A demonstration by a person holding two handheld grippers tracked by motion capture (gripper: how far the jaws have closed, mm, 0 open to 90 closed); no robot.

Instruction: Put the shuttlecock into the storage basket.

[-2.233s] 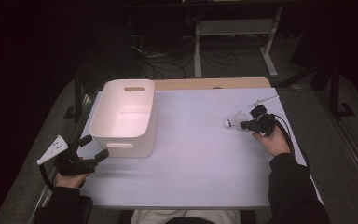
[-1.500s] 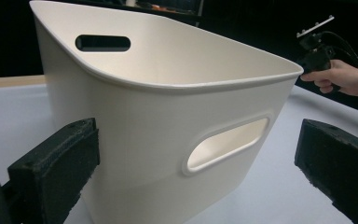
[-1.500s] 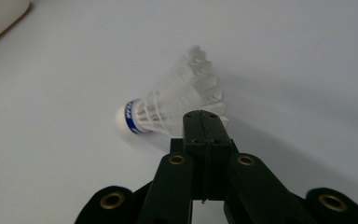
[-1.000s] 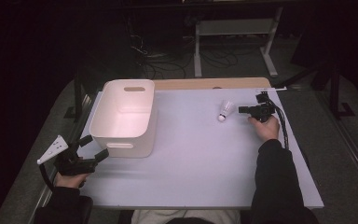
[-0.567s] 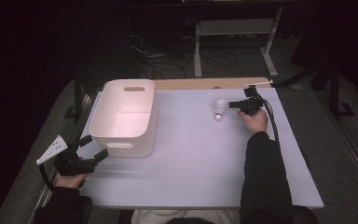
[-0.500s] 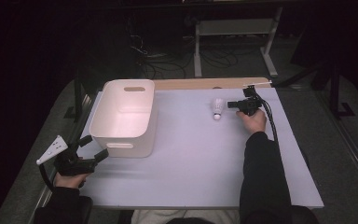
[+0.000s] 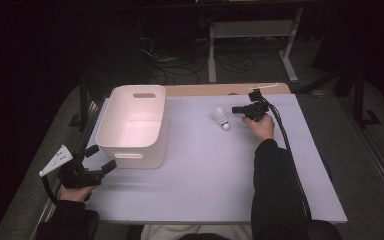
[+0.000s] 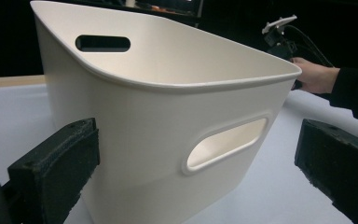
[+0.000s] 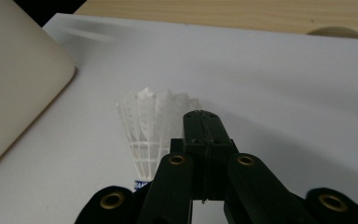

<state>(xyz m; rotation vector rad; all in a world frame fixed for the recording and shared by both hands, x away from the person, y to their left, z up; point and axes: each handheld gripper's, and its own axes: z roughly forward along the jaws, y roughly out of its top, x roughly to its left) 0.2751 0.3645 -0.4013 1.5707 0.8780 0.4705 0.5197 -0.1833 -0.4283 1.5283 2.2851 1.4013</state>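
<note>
- Plainly, one shuttlecock lies on its side on the white counter, far half, between the bin and the right hand; its cork tip points toward the person, its skirt away.
- Right claw sits just beside it, on its right; in the right gripper view the jaws are pressed together, with the skirt just left of the tips and nothing between them.
- One white bin stands left of the shuttlecock, apart from it.
- Left claw, spread wide, faces the bin's near handle slot; it is far from the shuttlecock, so the right hand is nearer.
</note>
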